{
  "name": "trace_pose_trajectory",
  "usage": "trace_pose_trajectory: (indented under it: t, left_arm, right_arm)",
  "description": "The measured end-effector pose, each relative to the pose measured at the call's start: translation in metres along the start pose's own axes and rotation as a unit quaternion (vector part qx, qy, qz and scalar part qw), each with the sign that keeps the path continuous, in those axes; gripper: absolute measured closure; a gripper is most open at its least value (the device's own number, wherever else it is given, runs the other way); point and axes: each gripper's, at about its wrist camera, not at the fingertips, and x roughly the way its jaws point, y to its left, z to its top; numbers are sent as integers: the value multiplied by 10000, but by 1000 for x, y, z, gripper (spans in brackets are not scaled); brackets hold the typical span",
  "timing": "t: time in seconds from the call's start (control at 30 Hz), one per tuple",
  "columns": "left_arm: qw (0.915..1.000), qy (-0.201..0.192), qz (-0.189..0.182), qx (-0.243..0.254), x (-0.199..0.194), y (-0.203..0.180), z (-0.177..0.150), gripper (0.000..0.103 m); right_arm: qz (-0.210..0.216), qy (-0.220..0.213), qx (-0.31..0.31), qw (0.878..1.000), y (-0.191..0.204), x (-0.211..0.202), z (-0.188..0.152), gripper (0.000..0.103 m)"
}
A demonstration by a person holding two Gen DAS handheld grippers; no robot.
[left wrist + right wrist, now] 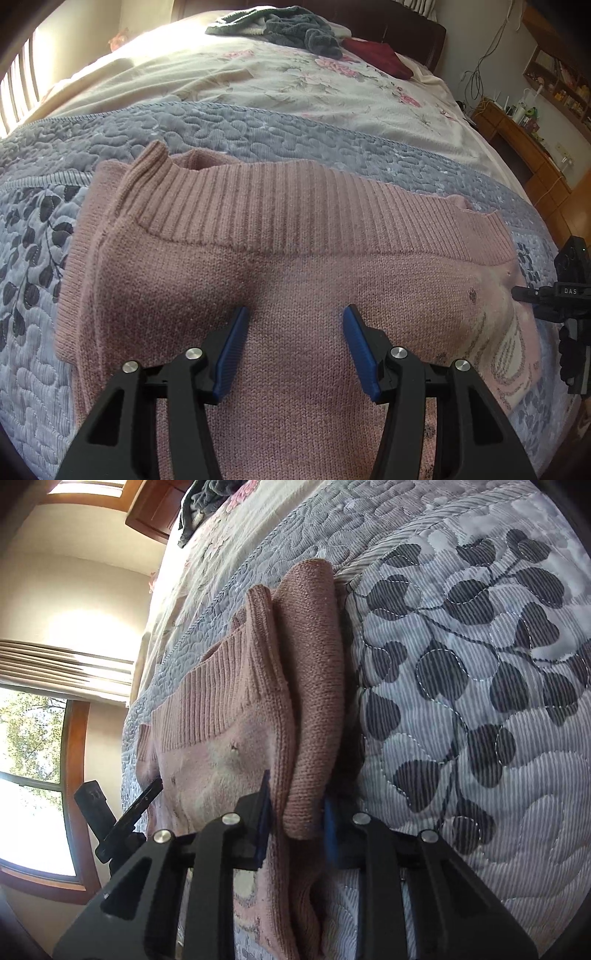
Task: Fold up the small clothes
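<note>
left hand-held gripper [295, 332] spread over pink sweater [295, 258]; right hand-held gripper [297, 812] pinches its sleeve [314, 701].

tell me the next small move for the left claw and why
Probably close the left claw on the pink sweater: its jaws stand open over the knit, while the right claw seems to pinch a folded edge.

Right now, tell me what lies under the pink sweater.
The pink sweater lies on a grey leaf-patterned quilt, which shows all around it. Whatever is directly beneath the knit is covered and cannot be seen.
</note>
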Motion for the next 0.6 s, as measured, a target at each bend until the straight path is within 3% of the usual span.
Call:
trace_pose_trajectory:
  t: [0.13,0.33,0.6]
  left_arm:
    - [9998,65,-96,-160,-10,2,2,49]
    - [9973,-154,-605,-381,-50,13,3,49]
    - [9956,-281,-719,-534,-75,31,0,49]
  right_arm:
    - [-11,-29,84,10000,20,-7,3,81]
    - [-11,6,-956,9954,122,-19,3,83]
    - [-19,564,-1710,9836,231,41,-9,88]
